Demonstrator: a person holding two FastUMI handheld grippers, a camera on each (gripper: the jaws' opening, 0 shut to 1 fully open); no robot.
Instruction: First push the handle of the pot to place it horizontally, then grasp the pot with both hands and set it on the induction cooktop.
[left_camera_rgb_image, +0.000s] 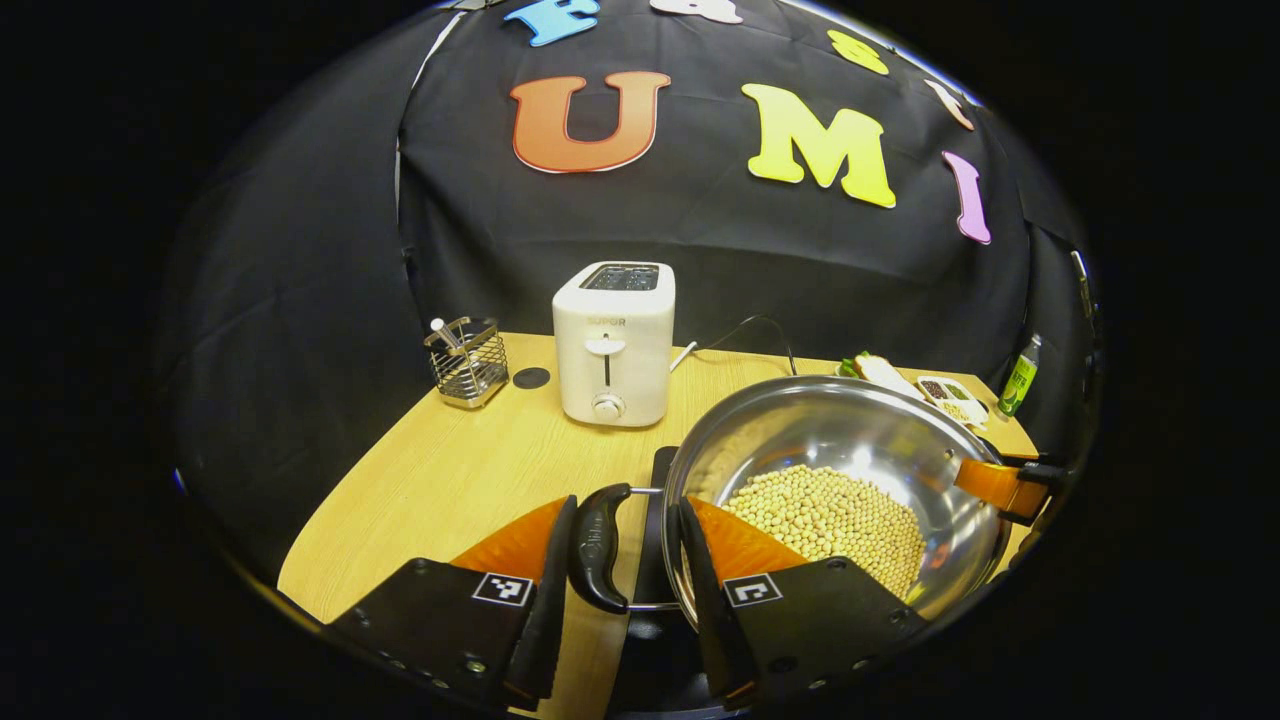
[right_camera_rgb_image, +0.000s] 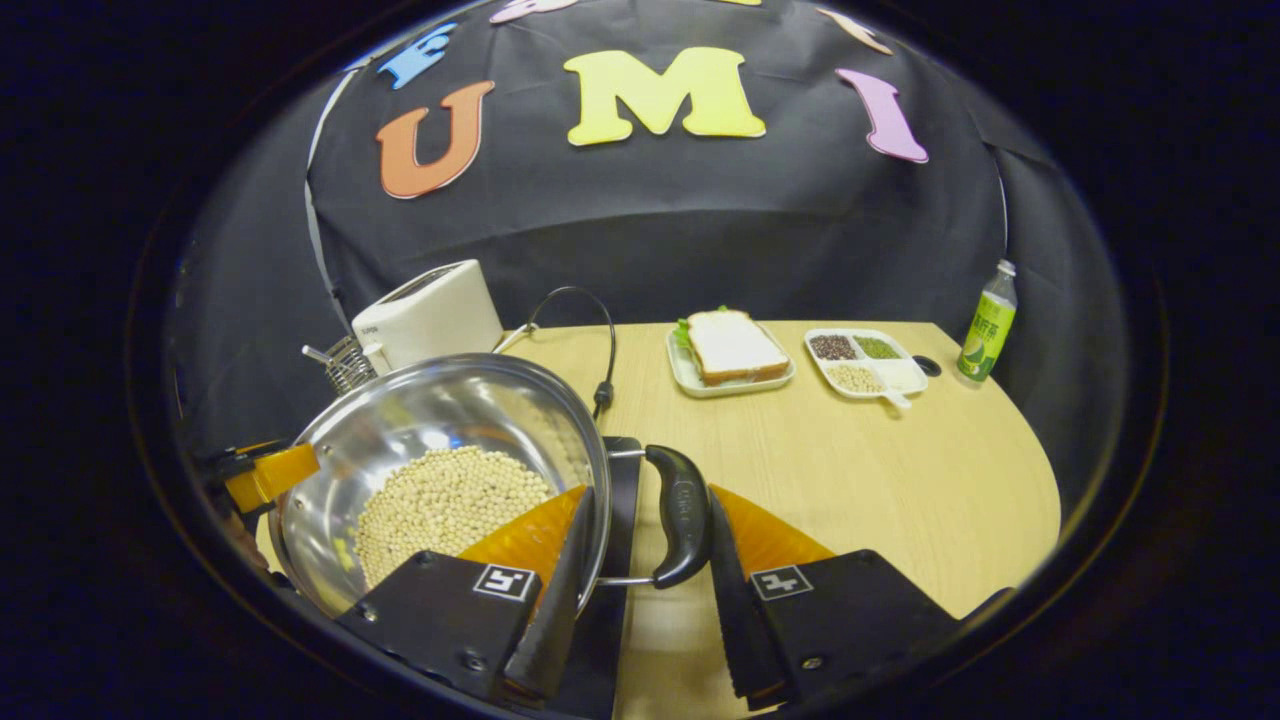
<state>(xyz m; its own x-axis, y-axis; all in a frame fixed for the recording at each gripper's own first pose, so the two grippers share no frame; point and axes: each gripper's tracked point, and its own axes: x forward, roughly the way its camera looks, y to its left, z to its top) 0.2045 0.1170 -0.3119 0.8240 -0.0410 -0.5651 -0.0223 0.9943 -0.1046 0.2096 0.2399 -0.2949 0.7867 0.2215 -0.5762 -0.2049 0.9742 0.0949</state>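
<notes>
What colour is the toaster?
The toaster is white; the left gripper view shows it best.

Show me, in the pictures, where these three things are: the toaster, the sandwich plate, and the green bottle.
toaster (left_camera_rgb_image: 612, 345): left gripper view, on its front face.
sandwich plate (right_camera_rgb_image: 690, 378): right gripper view, on the plate's bare near-left rim.
green bottle (right_camera_rgb_image: 987, 328): right gripper view, on the middle of its label.

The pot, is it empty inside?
No, the pot holds a heap of small pale beans on its shiny bottom, plain in the right gripper view.
</notes>
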